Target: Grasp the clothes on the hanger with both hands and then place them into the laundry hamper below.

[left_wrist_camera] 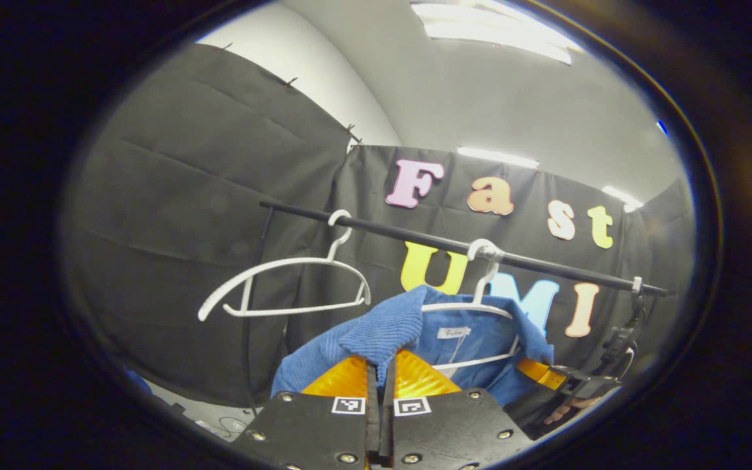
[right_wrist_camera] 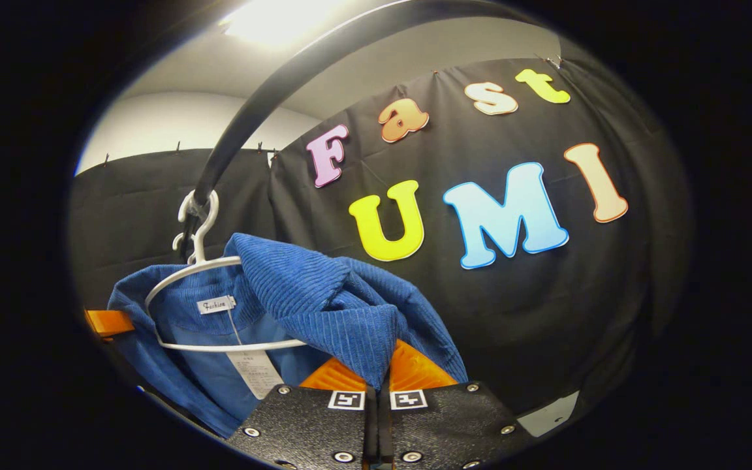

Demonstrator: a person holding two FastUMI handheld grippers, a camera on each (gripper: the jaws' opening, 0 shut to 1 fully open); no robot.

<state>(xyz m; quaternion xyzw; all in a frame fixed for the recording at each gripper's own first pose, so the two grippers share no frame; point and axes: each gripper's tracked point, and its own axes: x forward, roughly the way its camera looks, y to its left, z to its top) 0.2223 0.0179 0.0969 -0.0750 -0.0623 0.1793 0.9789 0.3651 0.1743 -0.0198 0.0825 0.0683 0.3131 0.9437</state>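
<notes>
A blue corduroy garment [left_wrist_camera: 382,333] hangs on a white hanger [left_wrist_camera: 480,307] from the black rail [left_wrist_camera: 415,236]. My left gripper [left_wrist_camera: 380,375] is shut on a fold of its near shoulder, orange fingers pressed together on the cloth. In the right gripper view the same blue garment [right_wrist_camera: 324,300] drapes over its white hanger [right_wrist_camera: 183,281], and my right gripper [right_wrist_camera: 377,372] is shut on a bunched fold of the other shoulder. The right gripper [left_wrist_camera: 555,375] also appears at the garment's far side in the left gripper view, with a hand below it.
An empty white hanger [left_wrist_camera: 284,287] hangs on the rail to the left of the garment. The rail [right_wrist_camera: 252,111] arcs close overhead in the right gripper view. Black cloth walls stand behind and to the side. A white label [right_wrist_camera: 216,304] sits at the collar.
</notes>
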